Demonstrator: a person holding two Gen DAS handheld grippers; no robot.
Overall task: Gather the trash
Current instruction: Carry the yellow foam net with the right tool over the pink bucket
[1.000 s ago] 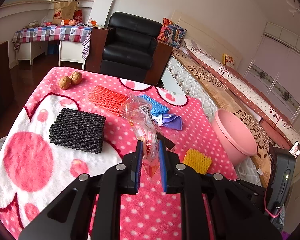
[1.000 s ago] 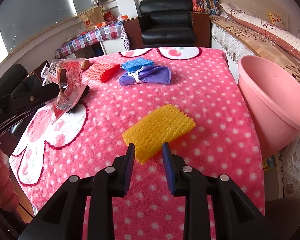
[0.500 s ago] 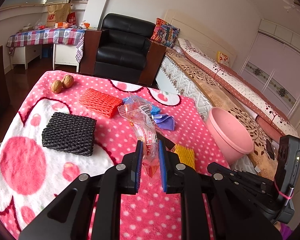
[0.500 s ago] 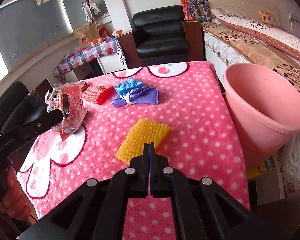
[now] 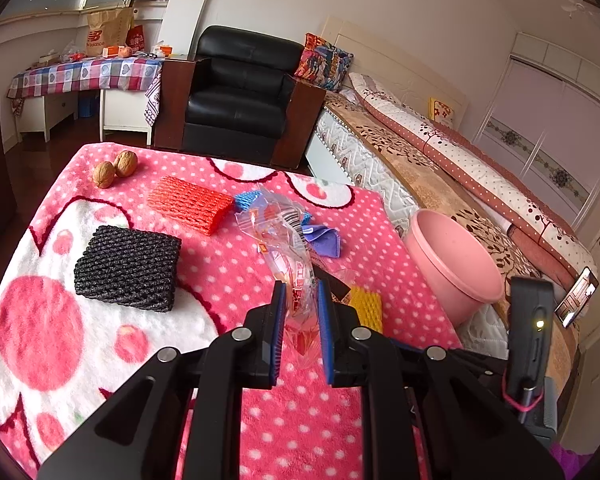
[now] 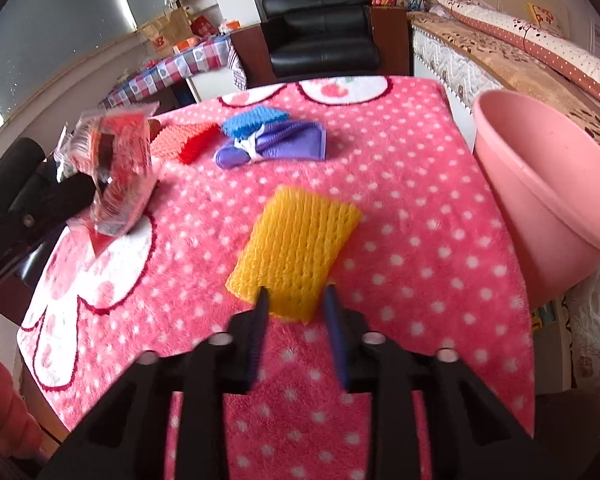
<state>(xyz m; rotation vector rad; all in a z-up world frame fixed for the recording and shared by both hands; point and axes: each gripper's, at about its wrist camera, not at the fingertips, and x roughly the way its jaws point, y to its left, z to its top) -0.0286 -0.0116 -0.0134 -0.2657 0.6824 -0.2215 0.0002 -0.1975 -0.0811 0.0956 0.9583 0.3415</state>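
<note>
The left gripper (image 5: pixel 299 300) is clamped on a plastic wrapper (image 5: pixel 278 232). The right gripper (image 6: pixel 296 300) is opening, empty, just before the yellow foam net (image 6: pixel 296 248).

Being counted on the worktop (image 5: pixel 228 264): four foam nets (image 5: pixel 128 268), two walnuts (image 5: pixel 114 168), one purple cloth (image 6: pixel 284 144), one plastic wrapper (image 5: pixel 284 236). Beside it, one pink basin (image 6: pixel 556 184) is being counted.

Bedroom w/ black armchair (image 5: pixel 240 92), bed (image 5: pixel 440 160) on right, checked side table (image 5: pixel 80 78), white walls.
</note>
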